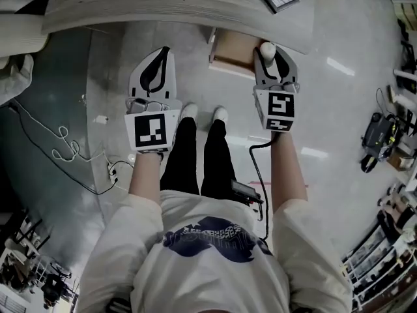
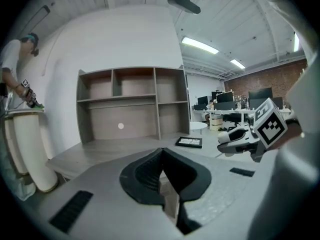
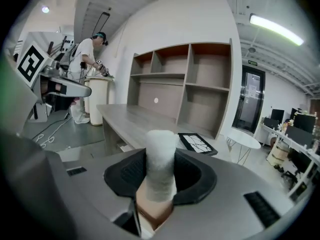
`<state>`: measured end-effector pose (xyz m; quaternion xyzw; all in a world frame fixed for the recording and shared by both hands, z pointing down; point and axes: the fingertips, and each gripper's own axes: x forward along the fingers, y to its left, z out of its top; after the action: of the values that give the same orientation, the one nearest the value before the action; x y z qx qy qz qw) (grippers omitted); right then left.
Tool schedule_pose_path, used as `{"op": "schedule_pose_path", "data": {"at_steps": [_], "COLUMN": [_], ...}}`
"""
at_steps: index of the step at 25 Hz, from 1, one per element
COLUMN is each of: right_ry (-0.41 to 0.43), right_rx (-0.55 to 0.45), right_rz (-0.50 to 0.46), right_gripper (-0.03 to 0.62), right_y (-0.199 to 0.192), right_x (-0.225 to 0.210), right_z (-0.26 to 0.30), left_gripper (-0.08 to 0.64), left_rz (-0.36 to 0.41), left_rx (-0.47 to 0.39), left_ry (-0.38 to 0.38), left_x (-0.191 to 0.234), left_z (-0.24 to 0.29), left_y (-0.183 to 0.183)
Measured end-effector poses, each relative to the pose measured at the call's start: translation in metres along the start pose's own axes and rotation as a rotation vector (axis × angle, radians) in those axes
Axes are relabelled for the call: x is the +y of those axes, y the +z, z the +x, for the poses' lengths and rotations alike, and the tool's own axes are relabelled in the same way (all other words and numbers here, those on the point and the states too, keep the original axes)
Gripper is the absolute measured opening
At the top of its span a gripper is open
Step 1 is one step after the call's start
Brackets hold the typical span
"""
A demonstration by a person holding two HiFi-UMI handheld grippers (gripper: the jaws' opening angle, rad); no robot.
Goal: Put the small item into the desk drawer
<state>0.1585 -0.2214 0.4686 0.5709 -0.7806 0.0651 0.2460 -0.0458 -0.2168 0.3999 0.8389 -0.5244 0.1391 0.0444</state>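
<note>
**Small item in right gripper, at the open drawer**

Head view: the desk drawer [image 1: 229, 52] is standing pulled out beneath the worktop [image 1: 163, 8], with its tan inside showing. The right gripper [image 1: 270, 56] is holding the small item [image 1: 267, 47] over the drawer's right end; I cannot tell its height above the drawer. The left gripper [image 1: 161, 60] is hovering over the floor, left of the drawer.

Left gripper view: the left gripper [image 2: 161, 156] is pointing at the worktop, its jaws resting together.

Right gripper view: the right gripper [image 3: 160, 181] is clamping the item [image 3: 161, 154] upright. It is showing as a white, fuzzy cylinder with a flat top, rising past the pads.
</note>
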Motion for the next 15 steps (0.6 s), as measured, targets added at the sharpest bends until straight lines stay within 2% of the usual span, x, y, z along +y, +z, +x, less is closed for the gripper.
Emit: {"op": "schedule_pose_path", "data": {"at_steps": [7, 15], "right_ry": [0.087, 0.191], "right_rx": [0.081, 0.178], "right_rz": [-0.128, -0.263], "right_gripper": [0.137, 0.136], "right_y": [-0.039, -0.089], "right_x": [0.018, 0.047], "right_z": [0.048, 0.092], "left_gripper": [0.009, 0.009], "left_rz": [-0.021, -0.052], "left_rx": [-0.013, -0.02], "left_ry": [-0.017, 0.002], "left_x": [-0.001, 0.008], "left_z": [0.022, 0.036], "left_y": [-0.027, -0.049]}}
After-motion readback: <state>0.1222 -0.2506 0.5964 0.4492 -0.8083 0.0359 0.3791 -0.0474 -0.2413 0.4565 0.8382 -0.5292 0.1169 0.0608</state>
